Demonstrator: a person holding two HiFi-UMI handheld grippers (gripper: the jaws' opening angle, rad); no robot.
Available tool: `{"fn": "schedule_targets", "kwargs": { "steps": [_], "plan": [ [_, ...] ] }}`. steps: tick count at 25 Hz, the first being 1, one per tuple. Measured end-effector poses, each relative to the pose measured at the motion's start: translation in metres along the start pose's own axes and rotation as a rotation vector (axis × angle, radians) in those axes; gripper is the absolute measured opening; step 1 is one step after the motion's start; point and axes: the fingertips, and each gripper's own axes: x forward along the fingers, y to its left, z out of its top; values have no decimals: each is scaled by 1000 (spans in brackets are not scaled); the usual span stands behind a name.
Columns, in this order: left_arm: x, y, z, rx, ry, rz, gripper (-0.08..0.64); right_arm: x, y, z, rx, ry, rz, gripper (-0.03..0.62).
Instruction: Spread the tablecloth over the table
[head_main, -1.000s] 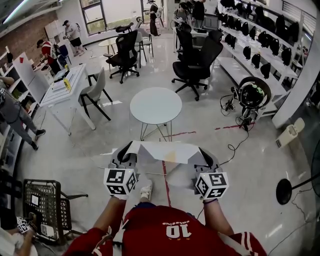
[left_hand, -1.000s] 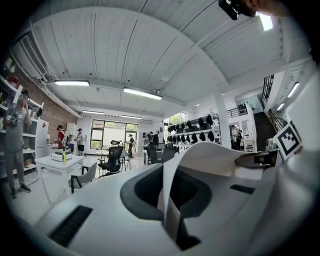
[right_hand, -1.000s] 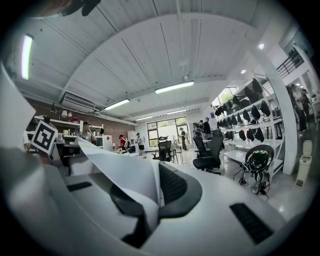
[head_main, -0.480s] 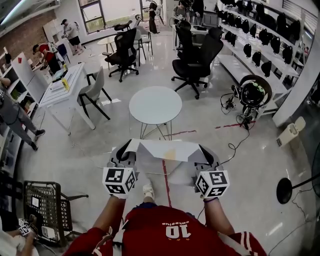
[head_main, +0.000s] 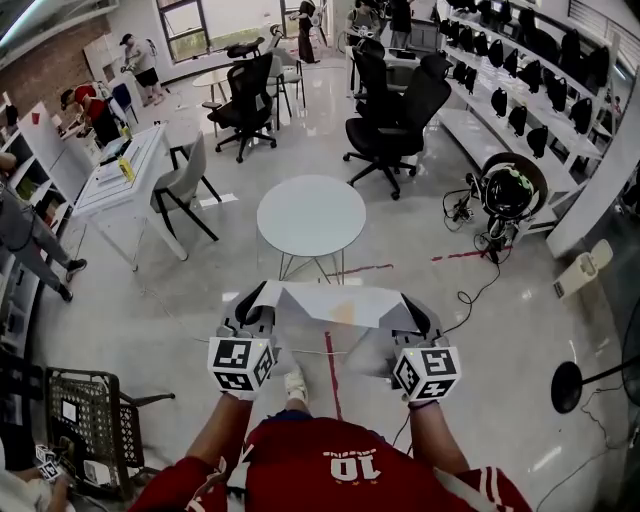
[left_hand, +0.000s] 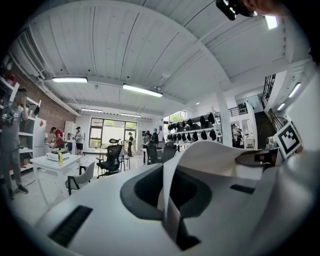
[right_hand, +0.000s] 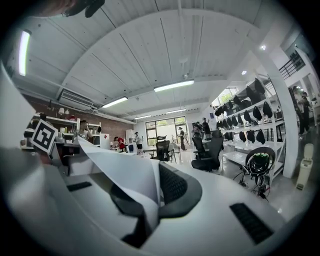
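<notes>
Both grippers have edged toward the far round table (head_main: 311, 216). The left gripper (head_main: 257, 298) and right gripper (head_main: 410, 306) each pinch an end of the tablecloth (head_main: 335, 303), stretched between them, well short of the table. Carrying step; next, advance and lay it over the top.

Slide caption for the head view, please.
The left claw and right claw hold a white tablecloth between them, short of the round table.

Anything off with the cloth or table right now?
Nothing major. The white tablecloth hangs stretched and level between the left gripper and right gripper, both shut on its top edge. Only oddity: a faint yellowish patch near its middle, possibly a stain. The round white table ahead stands upright, not yet covered.
</notes>
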Motion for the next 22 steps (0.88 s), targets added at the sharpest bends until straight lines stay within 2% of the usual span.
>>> {"fn": "schedule_targets", "kwargs": {
  "steps": [11,22],
  "plan": [
    [51,43,4,-9,0,6,11,65,-3,5,5,17,6,17],
    [111,96,17,-16,5,-12,11,141,-2,26,-7,25,-11,17]
  ]
}}
